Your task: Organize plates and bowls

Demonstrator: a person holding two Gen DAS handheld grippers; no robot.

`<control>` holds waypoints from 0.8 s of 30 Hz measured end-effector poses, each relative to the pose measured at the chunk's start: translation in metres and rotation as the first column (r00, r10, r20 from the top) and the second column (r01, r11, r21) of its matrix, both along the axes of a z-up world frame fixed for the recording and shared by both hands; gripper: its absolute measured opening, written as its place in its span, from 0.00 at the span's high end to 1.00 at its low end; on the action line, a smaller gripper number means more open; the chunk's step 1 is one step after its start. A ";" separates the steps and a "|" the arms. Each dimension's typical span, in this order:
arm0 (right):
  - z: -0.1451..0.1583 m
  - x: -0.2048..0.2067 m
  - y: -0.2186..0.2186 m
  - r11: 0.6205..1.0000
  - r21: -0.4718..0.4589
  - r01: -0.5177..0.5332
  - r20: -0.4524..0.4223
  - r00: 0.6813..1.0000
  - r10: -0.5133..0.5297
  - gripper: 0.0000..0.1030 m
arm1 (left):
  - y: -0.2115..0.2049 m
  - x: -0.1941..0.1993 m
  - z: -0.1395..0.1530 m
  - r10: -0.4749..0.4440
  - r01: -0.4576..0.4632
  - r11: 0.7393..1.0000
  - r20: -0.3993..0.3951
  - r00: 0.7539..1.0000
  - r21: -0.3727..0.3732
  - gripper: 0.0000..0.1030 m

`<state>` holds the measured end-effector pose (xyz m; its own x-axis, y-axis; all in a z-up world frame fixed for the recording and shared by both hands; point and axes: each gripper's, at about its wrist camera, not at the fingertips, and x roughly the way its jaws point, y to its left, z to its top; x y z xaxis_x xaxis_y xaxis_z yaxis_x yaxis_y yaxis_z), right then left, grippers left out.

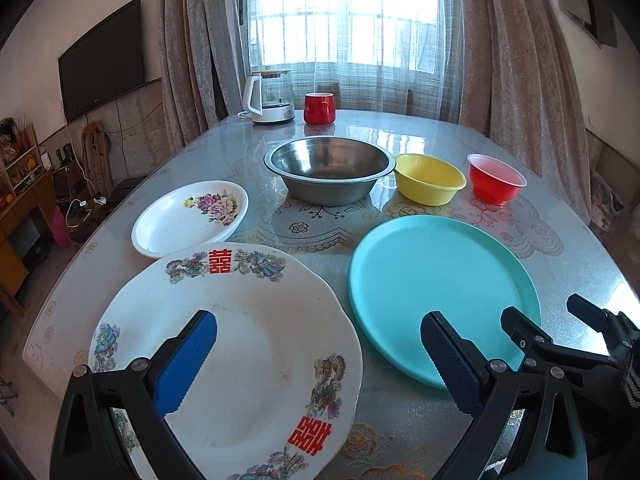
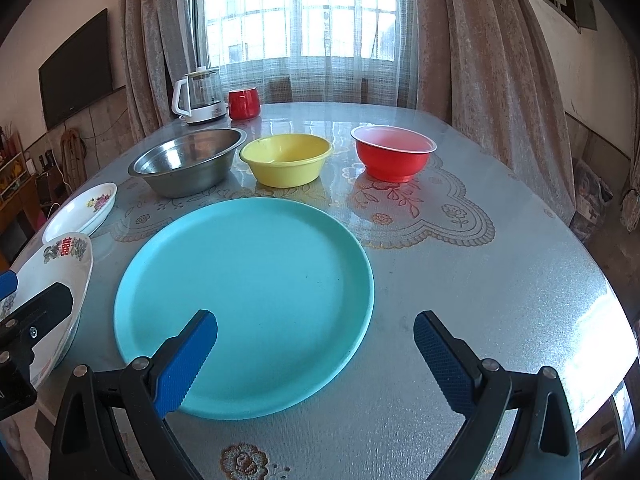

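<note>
A large white plate with red characters [image 1: 240,340] [image 2: 60,268] lies at the near left, and my left gripper [image 1: 320,354] hovers open above its right edge. Beside it lies a turquoise plate [image 1: 440,288] [image 2: 248,300]; my right gripper [image 2: 316,354] hangs open over its near right edge. A small white floral plate [image 1: 188,220] [image 2: 84,212] sits further left. Behind stand a steel bowl [image 1: 328,170] [image 2: 188,164], a yellow bowl [image 1: 430,180] [image 2: 286,160] and a red bowl [image 1: 496,178] [image 2: 394,152], in a row. Nothing is held.
A glass kettle [image 1: 270,96] [image 2: 200,96] and a red mug [image 1: 319,108] [image 2: 243,103] stand at the table's far edge by the curtained window. The round glass-topped table [image 2: 480,280] has bare surface at the right. A TV [image 1: 102,60] hangs on the left wall.
</note>
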<state>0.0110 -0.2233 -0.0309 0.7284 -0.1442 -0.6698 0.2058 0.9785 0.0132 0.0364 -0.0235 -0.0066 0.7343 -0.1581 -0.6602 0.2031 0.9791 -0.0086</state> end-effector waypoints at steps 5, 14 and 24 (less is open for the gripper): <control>-0.004 0.004 -0.015 0.998 0.069 0.002 -0.024 1.000 0.000 0.02 | 0.002 0.019 0.010 -0.087 0.084 0.995 -0.048 0.995 -0.061 0.00; -0.008 0.010 -0.033 0.989 0.140 -0.046 -0.048 0.997 0.054 0.11 | -0.014 0.064 0.022 -0.214 0.197 0.969 -0.106 0.971 -0.151 0.00; -0.015 0.012 -0.047 0.984 0.173 -0.049 -0.070 0.996 0.061 0.45 | -0.045 0.104 0.003 -0.220 0.233 0.972 -0.215 0.952 0.034 0.01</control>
